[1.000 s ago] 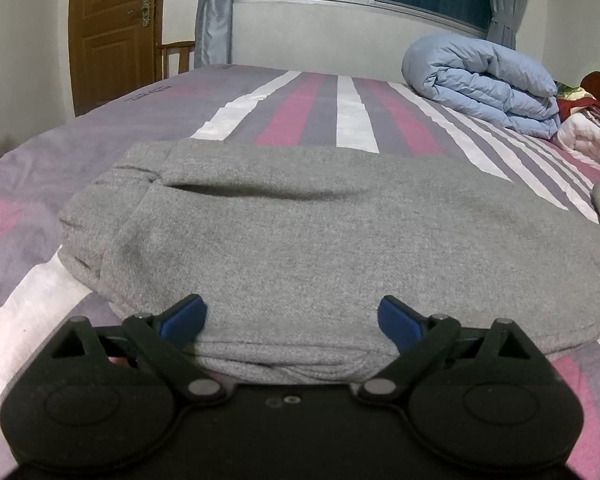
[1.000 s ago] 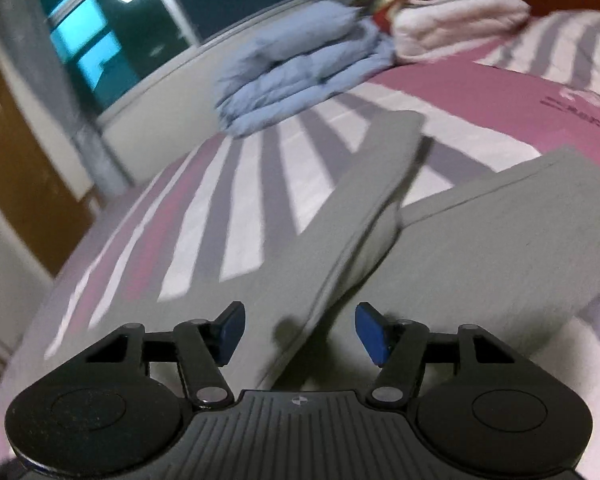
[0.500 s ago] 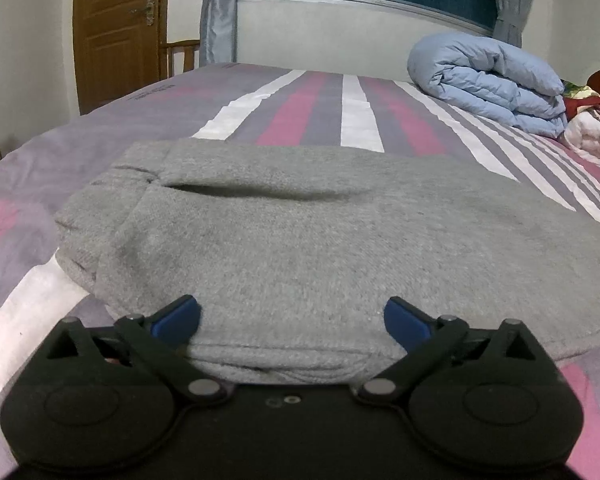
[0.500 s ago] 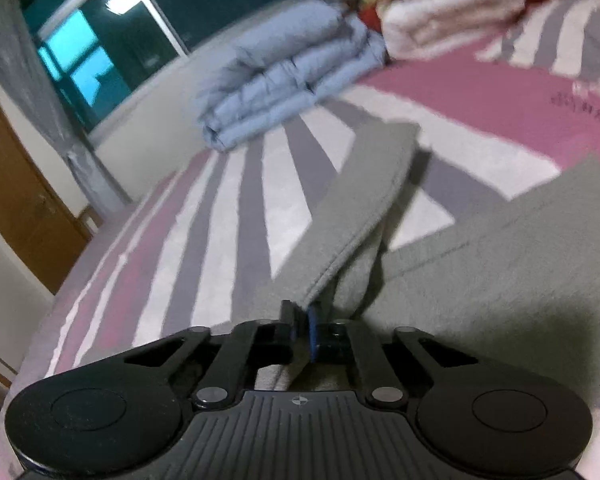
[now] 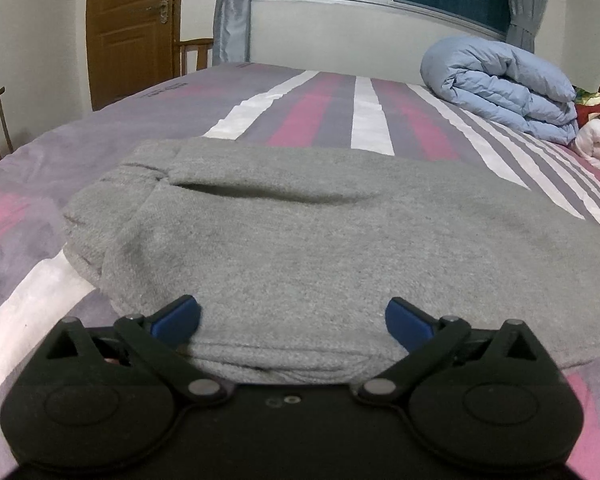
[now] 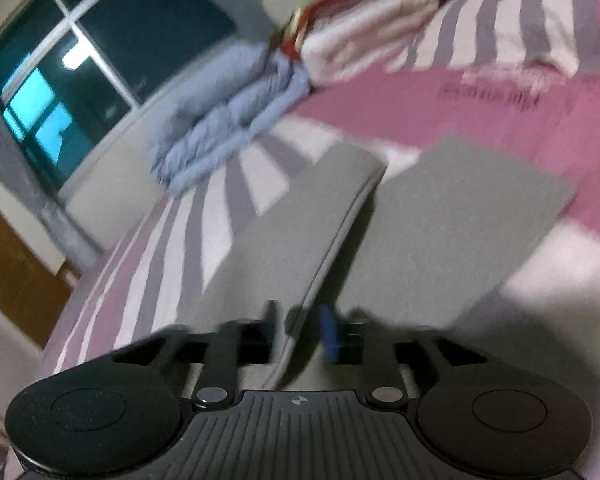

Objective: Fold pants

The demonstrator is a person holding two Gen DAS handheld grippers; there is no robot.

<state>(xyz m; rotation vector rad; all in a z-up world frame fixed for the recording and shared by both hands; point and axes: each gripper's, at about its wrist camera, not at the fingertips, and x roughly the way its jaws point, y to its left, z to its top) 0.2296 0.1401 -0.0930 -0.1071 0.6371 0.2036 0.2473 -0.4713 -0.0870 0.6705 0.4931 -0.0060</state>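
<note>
Grey fleece pants point(image 5: 308, 248) lie on the striped bed, waistband end toward the left gripper. My left gripper point(image 5: 292, 318) is open, its blue pads either side of the near folded edge, low over the fabric. In the right wrist view my right gripper point(image 6: 302, 330) is shut on the edge of one grey pant leg point(image 6: 300, 224) and holds it lifted off the bed. The other leg point(image 6: 440, 232) lies flat to its right. This view is motion-blurred.
A rolled light-blue duvet point(image 5: 500, 80) sits at the far right of the bed below the window; it also shows in the right wrist view point(image 6: 228, 120). Folded pink-white bedding point(image 6: 364, 28) lies beside it. A wooden door point(image 5: 128, 28) and chairs stand at the left.
My right gripper closed on the pant leg edge and has lifted it while swinging. The left gripper stayed open and crept slightly closer to the waistband end.
</note>
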